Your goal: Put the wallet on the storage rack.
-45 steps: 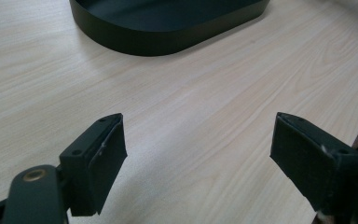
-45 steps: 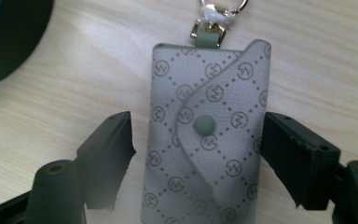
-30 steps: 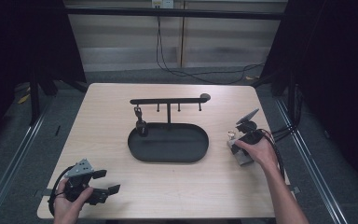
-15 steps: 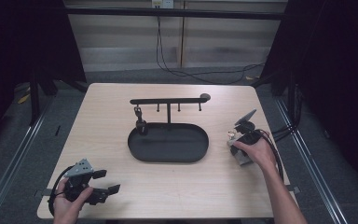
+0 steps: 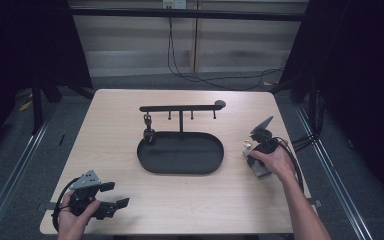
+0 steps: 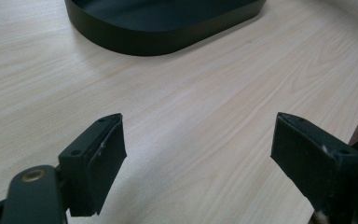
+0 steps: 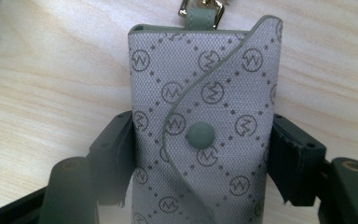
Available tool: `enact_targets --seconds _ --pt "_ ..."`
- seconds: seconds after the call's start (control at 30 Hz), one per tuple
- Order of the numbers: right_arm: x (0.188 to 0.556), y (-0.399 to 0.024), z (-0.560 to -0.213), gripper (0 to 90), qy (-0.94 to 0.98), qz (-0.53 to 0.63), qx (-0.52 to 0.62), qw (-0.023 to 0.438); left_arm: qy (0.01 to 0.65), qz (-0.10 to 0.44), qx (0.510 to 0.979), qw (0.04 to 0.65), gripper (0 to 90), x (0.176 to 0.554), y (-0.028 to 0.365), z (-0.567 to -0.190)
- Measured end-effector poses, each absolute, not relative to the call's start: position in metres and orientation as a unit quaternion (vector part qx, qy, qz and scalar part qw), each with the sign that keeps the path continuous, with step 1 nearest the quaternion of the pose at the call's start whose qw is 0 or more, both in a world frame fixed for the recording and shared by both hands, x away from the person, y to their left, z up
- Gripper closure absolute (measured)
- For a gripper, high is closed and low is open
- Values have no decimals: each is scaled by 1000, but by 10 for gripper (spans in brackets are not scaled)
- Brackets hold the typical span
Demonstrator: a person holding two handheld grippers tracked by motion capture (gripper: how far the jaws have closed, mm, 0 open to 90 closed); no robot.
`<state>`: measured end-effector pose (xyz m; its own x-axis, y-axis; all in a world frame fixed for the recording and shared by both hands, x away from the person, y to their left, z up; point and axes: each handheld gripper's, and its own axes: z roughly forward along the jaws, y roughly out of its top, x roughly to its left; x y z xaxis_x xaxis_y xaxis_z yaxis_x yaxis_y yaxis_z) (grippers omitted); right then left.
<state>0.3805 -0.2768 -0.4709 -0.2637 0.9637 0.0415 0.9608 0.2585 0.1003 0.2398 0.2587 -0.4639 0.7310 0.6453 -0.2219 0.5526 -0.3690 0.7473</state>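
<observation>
Right gripper (image 7: 200, 154) jaws just closed onto key pouch (image 7: 205, 130), flat on table (image 7: 37, 93) between its pads; lift and hanging on rack (image 5: 180, 108) ahead remain; left gripper (image 6: 198, 154) wide open, empty.

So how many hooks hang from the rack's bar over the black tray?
4: one at the left with a dark item hanging from it, one left of the post, two right of it. None looks hidden.
</observation>
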Motion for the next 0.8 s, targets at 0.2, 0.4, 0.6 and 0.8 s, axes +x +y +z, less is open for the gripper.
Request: enact_targets --seconds 0.2,0.4,0.6,0.8 --pt "383 -278 -467 324 789 62 612 11 366 51 823 431 176 240 259 -464" --pt "382 -278 -458 327 787 68 613 12 370 50 821 432 176 241 260 -465" --pt "380 -283 -446 326 782 82 617 22 369 51 821 432 176 241 260 -465" --pt "378 -287 -435 326 779 93 620 27 369 49 822 432 177 241 261 -465"
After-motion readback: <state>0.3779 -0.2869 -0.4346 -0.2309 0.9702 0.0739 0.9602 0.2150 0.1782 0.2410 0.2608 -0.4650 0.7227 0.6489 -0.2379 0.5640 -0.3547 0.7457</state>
